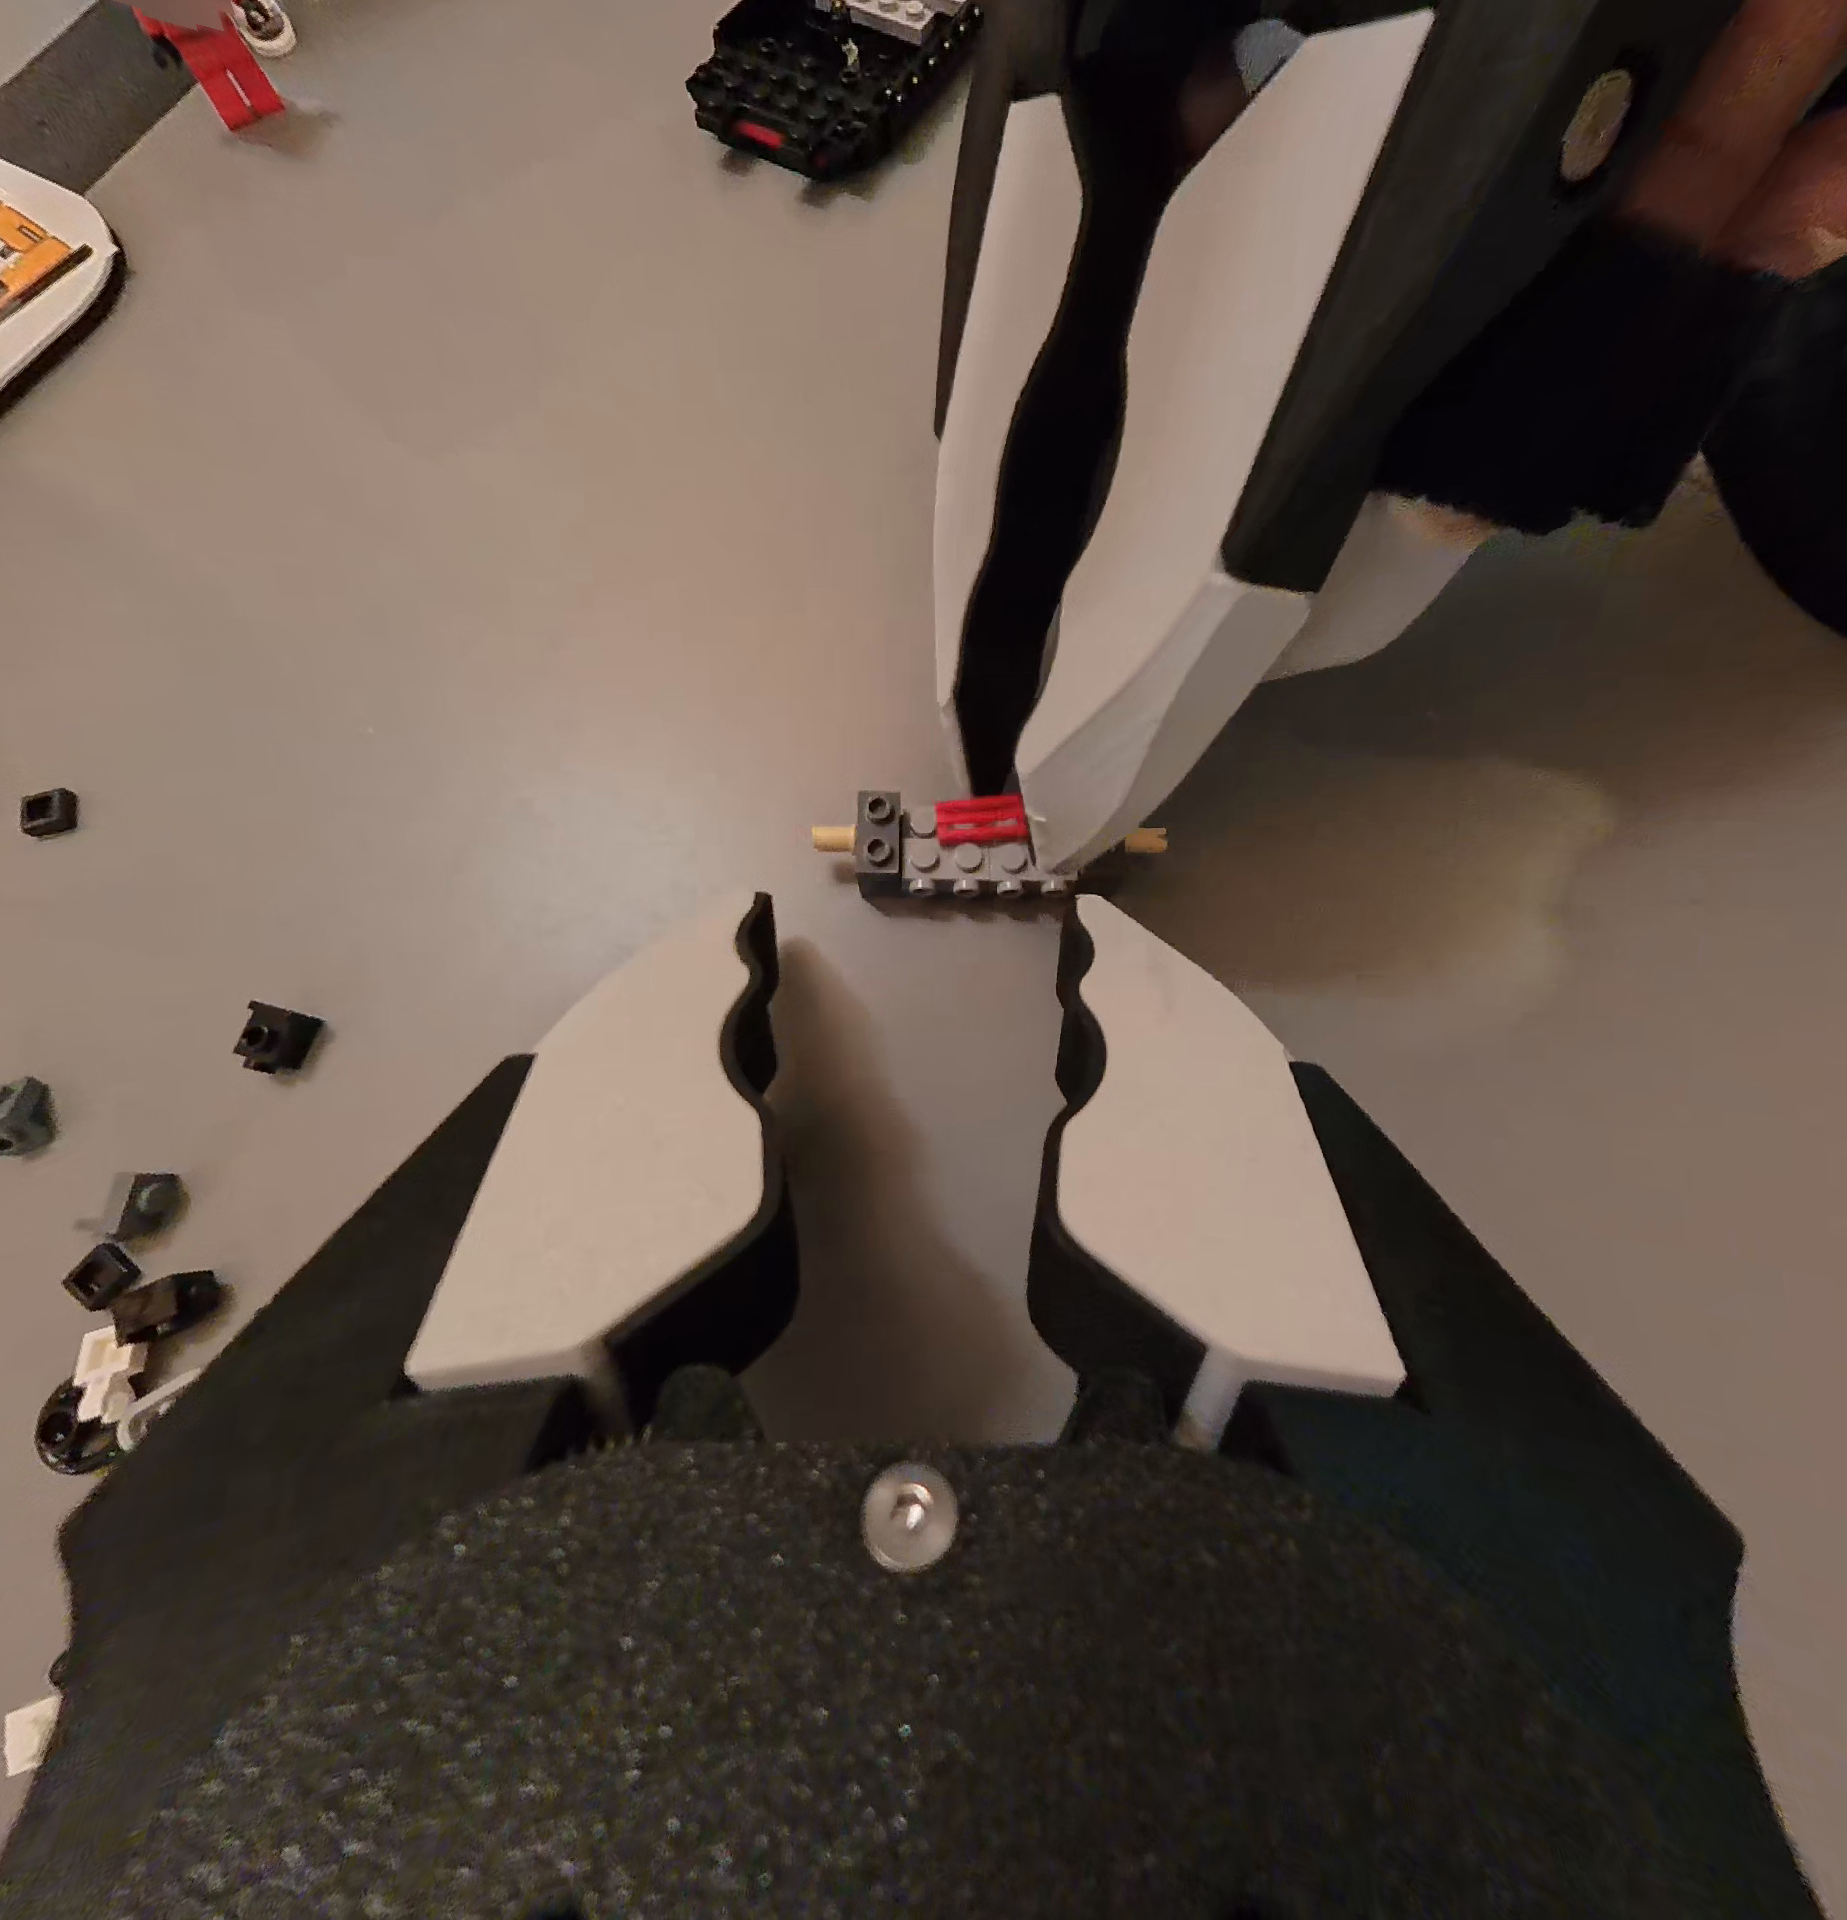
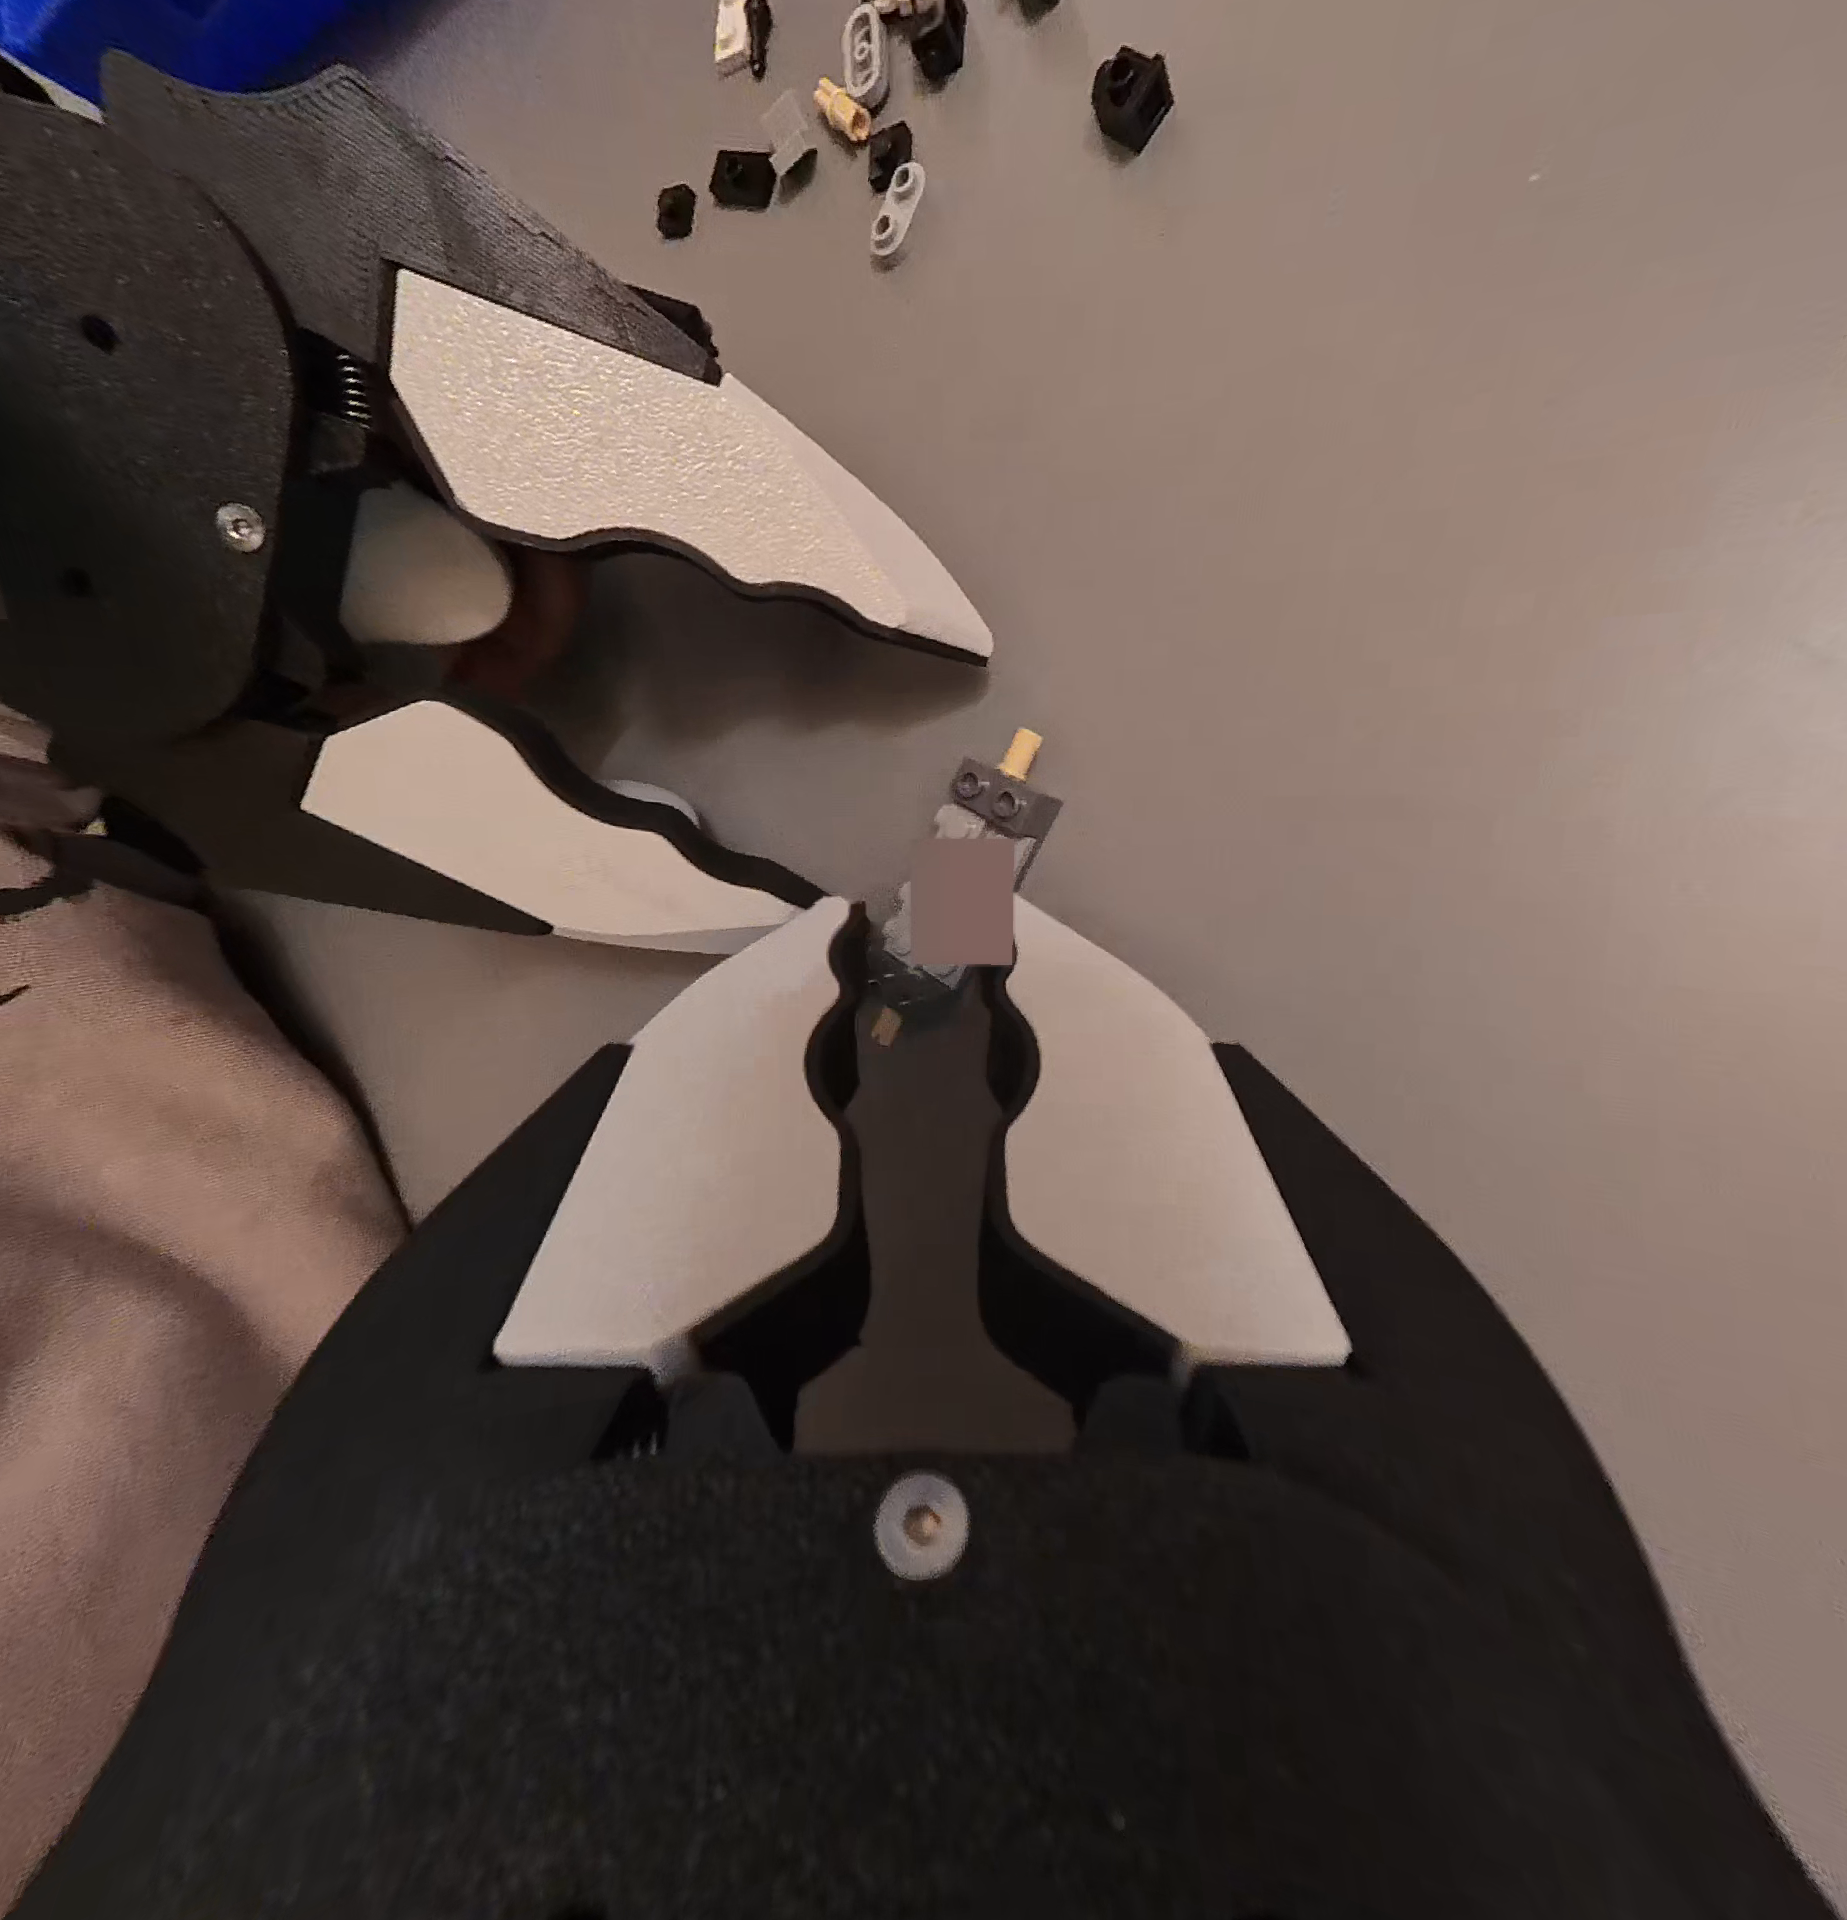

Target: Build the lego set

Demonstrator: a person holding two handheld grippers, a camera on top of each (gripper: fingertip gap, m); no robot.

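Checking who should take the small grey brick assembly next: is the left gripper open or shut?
Open. The left gripper shows bare grey table between its white fingers, stopping just short of the small grey brick assembly.

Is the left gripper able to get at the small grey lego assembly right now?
Probably yes. The left gripper is open, with bare table between it and the grey assembly. The right gripper already pinches one end, so only the far end looks free.
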